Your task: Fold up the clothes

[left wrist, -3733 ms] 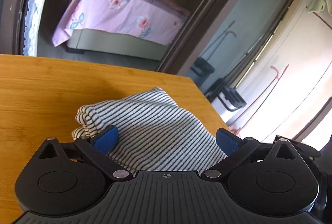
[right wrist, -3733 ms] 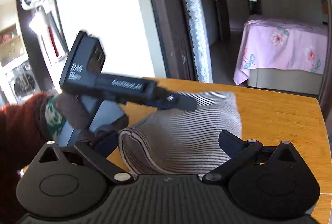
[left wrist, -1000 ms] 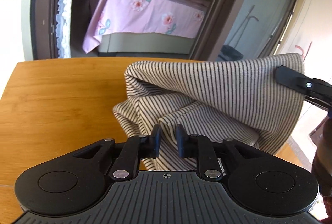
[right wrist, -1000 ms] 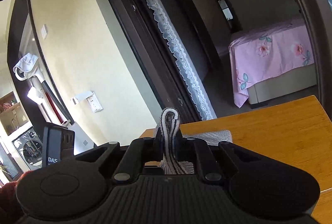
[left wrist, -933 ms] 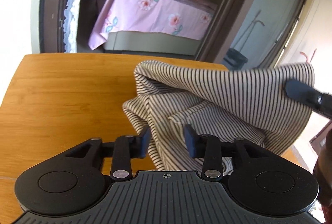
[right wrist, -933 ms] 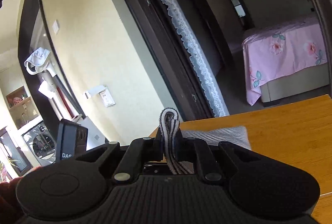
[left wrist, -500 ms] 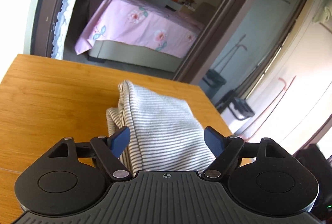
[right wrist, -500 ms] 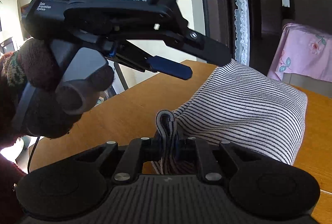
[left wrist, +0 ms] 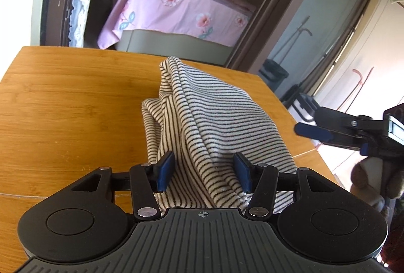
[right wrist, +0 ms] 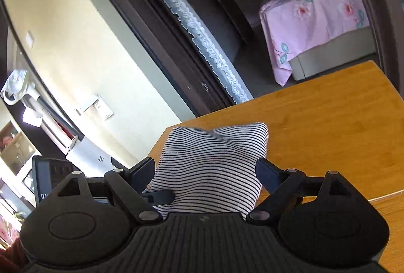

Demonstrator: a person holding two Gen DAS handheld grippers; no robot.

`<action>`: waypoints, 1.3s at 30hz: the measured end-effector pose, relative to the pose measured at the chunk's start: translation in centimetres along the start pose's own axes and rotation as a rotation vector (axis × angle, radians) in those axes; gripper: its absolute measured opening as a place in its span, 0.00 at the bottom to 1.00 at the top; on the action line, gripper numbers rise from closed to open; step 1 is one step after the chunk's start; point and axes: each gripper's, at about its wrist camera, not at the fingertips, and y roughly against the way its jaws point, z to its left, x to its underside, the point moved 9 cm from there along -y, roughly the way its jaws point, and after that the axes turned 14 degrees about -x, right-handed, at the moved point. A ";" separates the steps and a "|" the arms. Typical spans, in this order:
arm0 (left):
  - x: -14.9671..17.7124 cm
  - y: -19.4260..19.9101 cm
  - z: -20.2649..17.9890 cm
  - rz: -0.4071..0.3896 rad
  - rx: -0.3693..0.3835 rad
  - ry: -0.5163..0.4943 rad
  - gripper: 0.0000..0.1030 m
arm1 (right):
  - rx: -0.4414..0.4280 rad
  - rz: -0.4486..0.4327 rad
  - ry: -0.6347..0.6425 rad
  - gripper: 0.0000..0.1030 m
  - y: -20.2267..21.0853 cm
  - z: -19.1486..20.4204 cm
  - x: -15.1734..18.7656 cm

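One folded striped garment lies on the wooden table. My left gripper and right gripper both gape wide around it, gripping nothing. Partial lettering "DA" shows on one gripper's housing.

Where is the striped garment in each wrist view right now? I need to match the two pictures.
Left wrist: striped garment centre, running from mid-table down between the open fingers.
Right wrist: striped garment lower centre, between the open fingers, near the table's left edge.
Shared landmark: pink bed beyond the table.
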 end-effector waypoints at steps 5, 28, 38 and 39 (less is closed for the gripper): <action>0.0 -0.1 0.1 0.007 0.022 0.007 0.55 | 0.005 0.038 -0.214 0.85 -3.6 -4.6 1.9; 1.8 2.2 0.5 0.022 0.121 0.088 0.79 | 0.219 0.095 0.188 0.64 -5.1 -2.6 0.4; 3.0 1.8 -3.0 0.048 0.268 0.060 0.59 | 0.205 0.092 0.165 0.80 -1.5 -1.6 1.3; 2.8 2.3 -3.4 0.037 0.301 0.062 0.59 | 0.213 0.092 0.174 0.80 -1.2 -1.6 1.4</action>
